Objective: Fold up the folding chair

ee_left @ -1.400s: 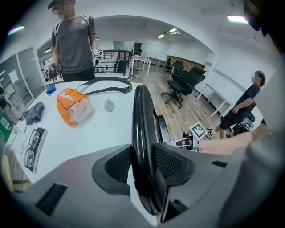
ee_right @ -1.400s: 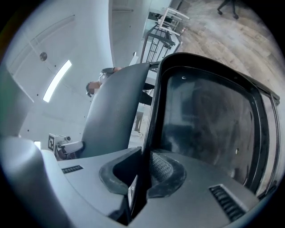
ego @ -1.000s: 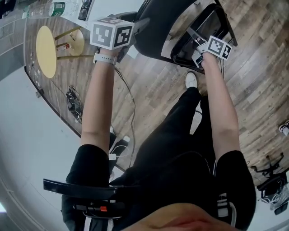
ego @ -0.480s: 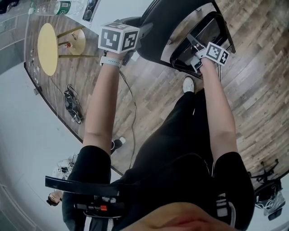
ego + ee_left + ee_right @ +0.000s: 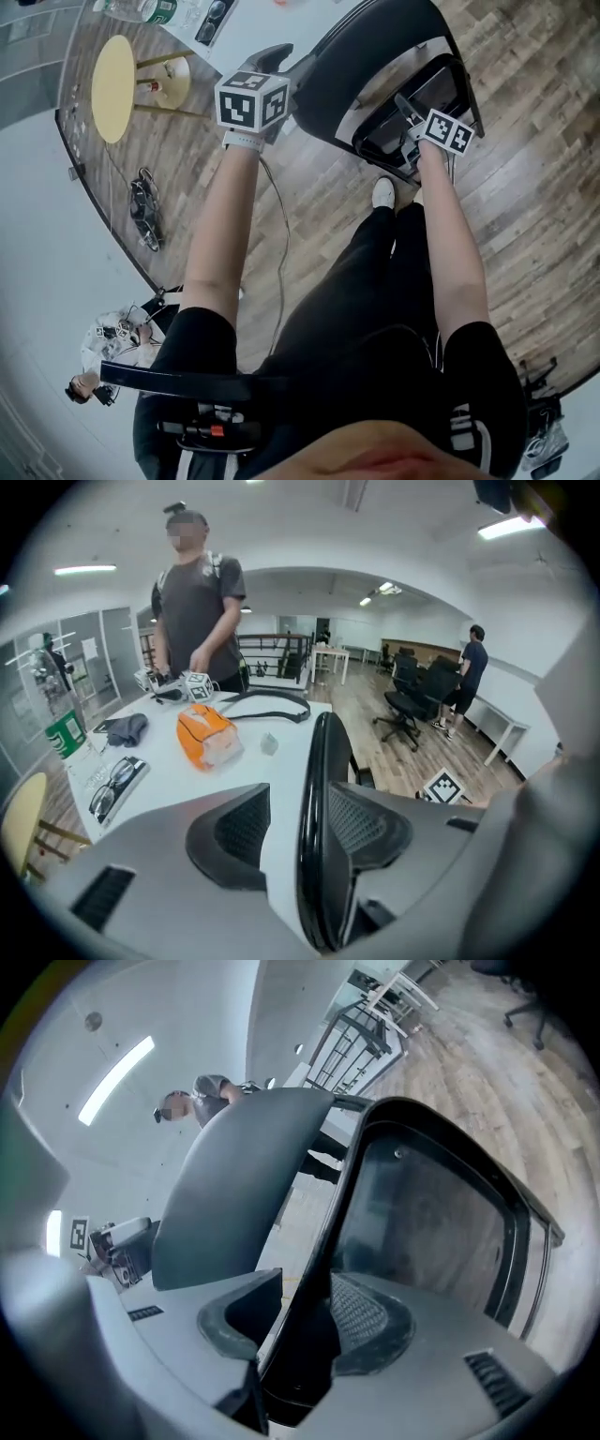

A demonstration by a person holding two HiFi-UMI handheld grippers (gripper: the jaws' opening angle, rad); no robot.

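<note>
The black folding chair stands on the wood floor in front of me, its backrest (image 5: 361, 52) towards the table and its seat (image 5: 424, 101) tipped up close behind it. My left gripper (image 5: 272, 61) straddles the backrest's black top edge (image 5: 317, 761). Its jaws have just been opening; the edge lies by one pad (image 5: 367, 825) and a gap shows at the other. My right gripper (image 5: 409, 111) straddles the seat's black rim (image 5: 314, 1288). Its jaws have also just been opening, and the pads stand off the rim.
A white table (image 5: 178, 780) beyond the chair holds an orange bag (image 5: 206, 735), glasses (image 5: 112, 787) and a black strap. A person (image 5: 199, 602) stands behind it. A yellow stool (image 5: 112, 89) and cables (image 5: 141, 202) are at the left. My shoe (image 5: 382, 192) is near the chair.
My left hand has risen a little at the backrest. The right gripper has stayed at the seat rim. The head view has tilted, bringing a person at the lower left into view.
</note>
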